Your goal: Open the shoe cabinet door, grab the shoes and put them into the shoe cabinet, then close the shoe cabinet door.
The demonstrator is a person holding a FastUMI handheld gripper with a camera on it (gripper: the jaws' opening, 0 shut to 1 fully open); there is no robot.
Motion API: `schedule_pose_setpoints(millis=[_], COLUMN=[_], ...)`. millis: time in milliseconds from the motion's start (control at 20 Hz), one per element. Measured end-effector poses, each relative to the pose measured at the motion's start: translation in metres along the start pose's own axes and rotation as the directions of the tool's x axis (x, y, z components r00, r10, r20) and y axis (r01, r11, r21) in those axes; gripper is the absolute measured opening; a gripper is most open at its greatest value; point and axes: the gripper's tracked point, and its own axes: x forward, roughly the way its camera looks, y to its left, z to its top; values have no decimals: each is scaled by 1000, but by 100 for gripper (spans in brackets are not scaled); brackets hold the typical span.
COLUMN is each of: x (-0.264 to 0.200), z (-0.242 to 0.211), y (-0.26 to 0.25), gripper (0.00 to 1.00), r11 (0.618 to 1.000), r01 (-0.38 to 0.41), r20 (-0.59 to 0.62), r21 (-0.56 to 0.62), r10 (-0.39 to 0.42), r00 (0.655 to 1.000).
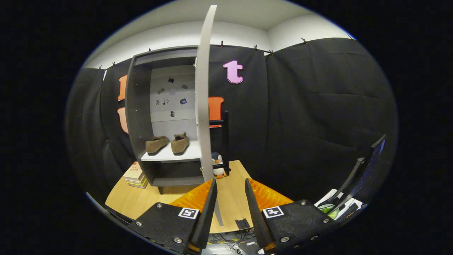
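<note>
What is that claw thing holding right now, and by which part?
Nothing. The gripper is open, with only bare table between its fingers. The shoes sit on the cabinet's shelf, and the open door stands just beyond the fingertips.

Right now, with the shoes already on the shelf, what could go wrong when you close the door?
1. The gripper is open and holds nothing, just short of the door, which is seen edge-on; a push there may slip off the thin edge.
2. The toy penguin stands close by the door's bottom and might get knocked.
3. The right shoe sits near the door side; it could catch the door.
</note>
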Motion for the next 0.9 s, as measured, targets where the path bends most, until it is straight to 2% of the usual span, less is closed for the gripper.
schedule_pose_setpoints(millis=[300, 450, 900], x=[43, 51, 67], z=[-3, -1, 4], y=[-4, 4, 15], gripper=[55, 56, 57], r11=[998, 991, 977], r01=[-68, -129, -211], r20=[-9, -4, 12], r21=[3, 20, 5], r10=[68, 129, 211], r00=[998, 992, 977])
